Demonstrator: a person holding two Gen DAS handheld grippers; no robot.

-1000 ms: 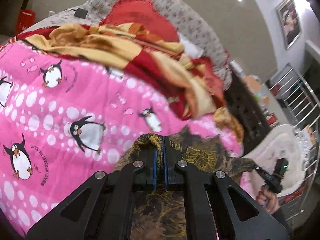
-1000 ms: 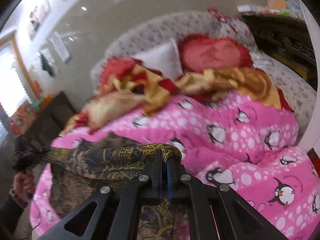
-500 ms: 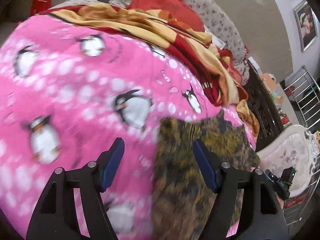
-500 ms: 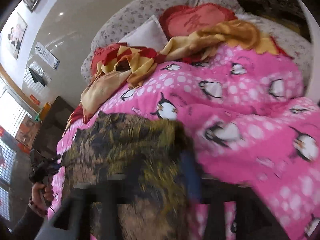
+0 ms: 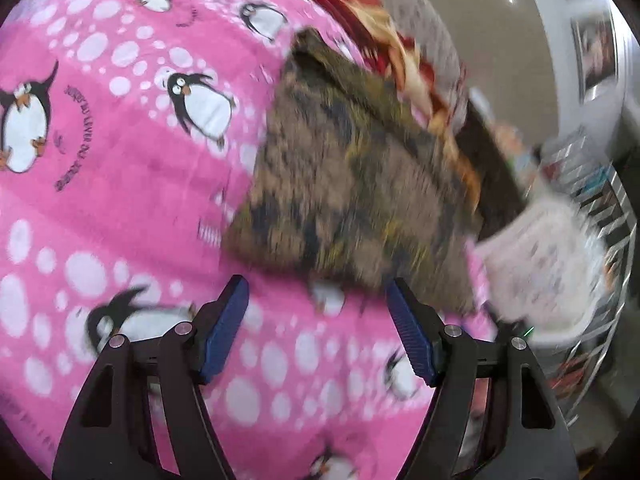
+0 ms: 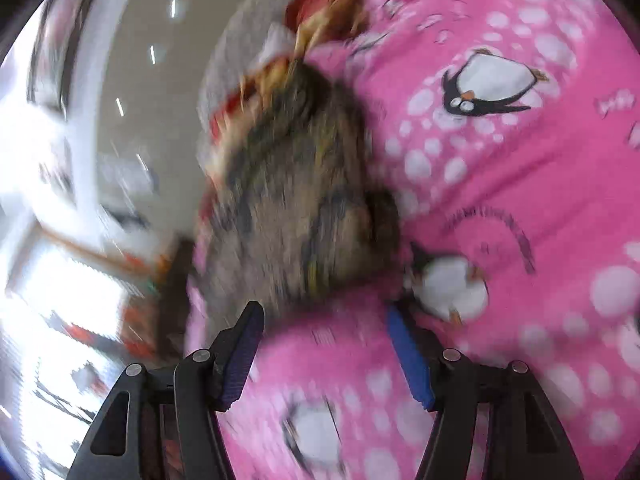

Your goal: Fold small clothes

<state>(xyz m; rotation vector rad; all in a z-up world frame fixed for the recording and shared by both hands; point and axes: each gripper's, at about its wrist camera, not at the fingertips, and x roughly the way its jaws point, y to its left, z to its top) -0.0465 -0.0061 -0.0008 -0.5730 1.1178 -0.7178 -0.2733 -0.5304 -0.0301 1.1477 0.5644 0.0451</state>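
A dark brown and gold patterned garment lies flat on the pink penguin blanket, blurred by motion. My left gripper is open and empty, just short of the garment's near edge. In the right wrist view the same garment lies ahead on the blanket. My right gripper is open and empty, its fingertips just below the garment's near edge.
A red and yellow blanket is bunched beyond the garment. A white seat and a metal rack stand off the bed's right side. The bed's edge falls away left of the garment in the right wrist view.
Both grippers were shut on the garment's edge a second ago; they opened, let it drop flat on the blanket, and have pulled back toward its near edge.
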